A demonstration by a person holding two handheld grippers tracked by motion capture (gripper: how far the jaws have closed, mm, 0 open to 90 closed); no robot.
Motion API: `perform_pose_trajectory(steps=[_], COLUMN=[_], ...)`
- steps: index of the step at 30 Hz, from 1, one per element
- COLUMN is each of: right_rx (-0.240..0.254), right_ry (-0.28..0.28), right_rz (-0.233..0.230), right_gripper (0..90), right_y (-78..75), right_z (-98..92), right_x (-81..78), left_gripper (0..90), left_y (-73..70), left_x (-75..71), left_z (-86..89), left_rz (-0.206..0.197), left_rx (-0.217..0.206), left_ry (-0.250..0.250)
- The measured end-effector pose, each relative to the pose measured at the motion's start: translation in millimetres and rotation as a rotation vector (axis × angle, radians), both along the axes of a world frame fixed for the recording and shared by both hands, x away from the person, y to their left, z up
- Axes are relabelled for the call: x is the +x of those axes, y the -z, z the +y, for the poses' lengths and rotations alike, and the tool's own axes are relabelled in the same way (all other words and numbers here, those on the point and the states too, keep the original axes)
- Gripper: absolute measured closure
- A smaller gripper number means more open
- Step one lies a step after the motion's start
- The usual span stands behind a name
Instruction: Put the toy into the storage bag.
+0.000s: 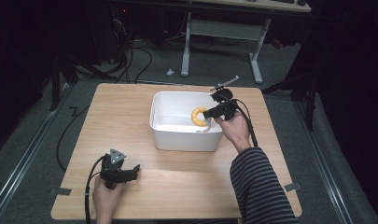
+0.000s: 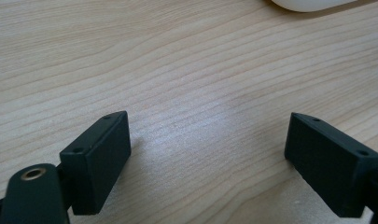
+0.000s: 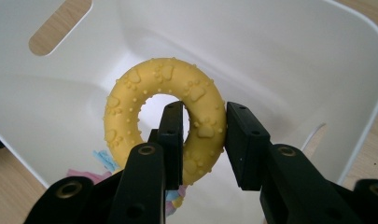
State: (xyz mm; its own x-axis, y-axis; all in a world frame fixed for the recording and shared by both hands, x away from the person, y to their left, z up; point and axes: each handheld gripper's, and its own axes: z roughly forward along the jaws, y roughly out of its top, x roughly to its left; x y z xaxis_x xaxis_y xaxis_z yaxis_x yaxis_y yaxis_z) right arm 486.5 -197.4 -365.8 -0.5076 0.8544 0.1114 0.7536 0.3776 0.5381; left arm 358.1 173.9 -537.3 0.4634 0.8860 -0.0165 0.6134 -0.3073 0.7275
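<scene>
A yellow rubber ring [image 3: 165, 100] with paw prints hangs inside the white tub [image 1: 161, 133]; my right gripper [image 3: 203, 140] is shut on its lower right side, one jaw through the hole. From above, the yellow ring [image 1: 197, 116] sits at the tub's right end with the right gripper [image 1: 210, 113] reaching over the rim. Pale blue and pink pieces [image 3: 102, 163] lie on the tub floor under the ring. My left gripper [image 1: 136, 170] rests near the table's front left, jaws spread wide over bare wood [image 2: 210, 140] with nothing between them.
The wooden table [image 1: 130, 107] has room on every side of the tub. A handle slot [image 3: 60, 25] is cut in the tub's wall. A corner of the tub [image 2: 312, 3] lies ahead of the left gripper. Behind the table stand a desk frame [image 1: 186, 42] and floor cables [image 1: 130, 60].
</scene>
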Motion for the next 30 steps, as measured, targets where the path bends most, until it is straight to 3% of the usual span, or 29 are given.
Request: perform_pose_trajectory(steps=[10, 27, 28, 29, 30], right_rx=[-0.001, -0.012, -0.013, -0.010, -0.010], right_ry=[-0.052, -0.084, -0.086, -0.084, -0.084], right_rz=[0.020, 0.023, 0.025, 0.061, 0.061], right_gripper=[68.9, 68.3, 66.3, 56.0, 56.0], right_y=[3.2, 8.4, 9.4, 11.6, 11.6], right_z=[3.6, 1.3, 1.3, 1.2, 1.2], right_x=[-8.0, -12.1, -11.9, -10.5, -10.5], left_gripper=[14.7, 14.7, 14.7, 14.7, 14.7], left_y=[0.0, 0.0, 0.0, 0.0, 0.0], left_x=[0.0, 0.0, 0.0, 0.0, 0.0], left_z=[0.0, 0.0, 0.0, 0.0, 0.0], left_rz=[0.000, 0.000, 0.000, -0.001, -0.001], left_rx=[0.000, 0.000, 0.000, 0.000, 0.000], left_ry=[0.000, 0.001, 0.001, 0.000, 0.000])
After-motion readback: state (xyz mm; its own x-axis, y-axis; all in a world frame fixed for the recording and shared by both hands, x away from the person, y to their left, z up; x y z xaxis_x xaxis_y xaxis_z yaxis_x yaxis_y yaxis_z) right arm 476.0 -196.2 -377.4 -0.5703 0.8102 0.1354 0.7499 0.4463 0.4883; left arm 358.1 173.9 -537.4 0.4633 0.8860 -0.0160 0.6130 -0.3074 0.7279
